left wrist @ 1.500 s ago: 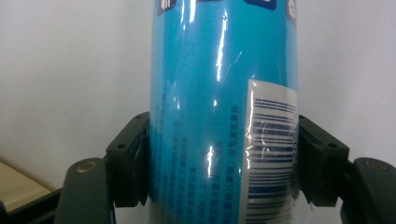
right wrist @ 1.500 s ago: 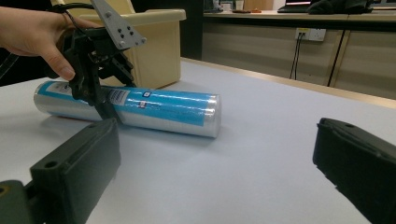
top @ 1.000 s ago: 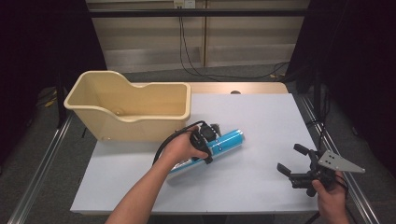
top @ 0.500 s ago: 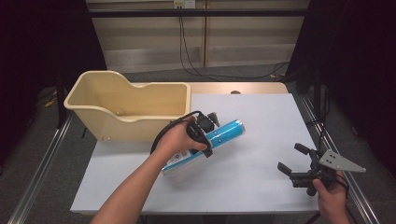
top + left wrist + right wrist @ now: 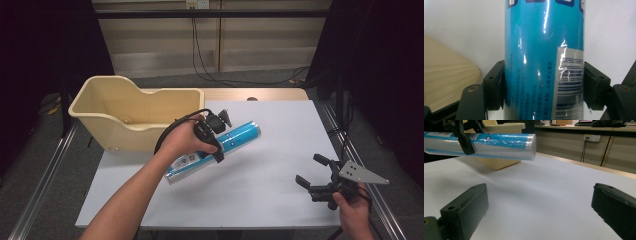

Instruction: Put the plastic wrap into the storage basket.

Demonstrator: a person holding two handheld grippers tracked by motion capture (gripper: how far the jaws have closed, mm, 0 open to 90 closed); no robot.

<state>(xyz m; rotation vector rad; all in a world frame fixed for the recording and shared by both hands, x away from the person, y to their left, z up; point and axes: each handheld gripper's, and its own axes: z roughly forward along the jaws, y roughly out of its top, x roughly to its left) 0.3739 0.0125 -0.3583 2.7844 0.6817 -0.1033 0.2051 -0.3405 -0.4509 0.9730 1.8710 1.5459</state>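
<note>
- Left gripper (image 5: 220, 136) clamping blue tube (image 5: 216, 151) at frame centre, holding it clear of white table (image 5: 280, 150), beside beige bin (image 5: 131, 116).
- Right gripper (image 5: 314, 171) resting lower right, jaws gaping, gripping nothing.

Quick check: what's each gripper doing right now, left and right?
Left gripper: closed on the blue tube, held clear above the table.
Right gripper: open, nothing between its jaws.
</note>
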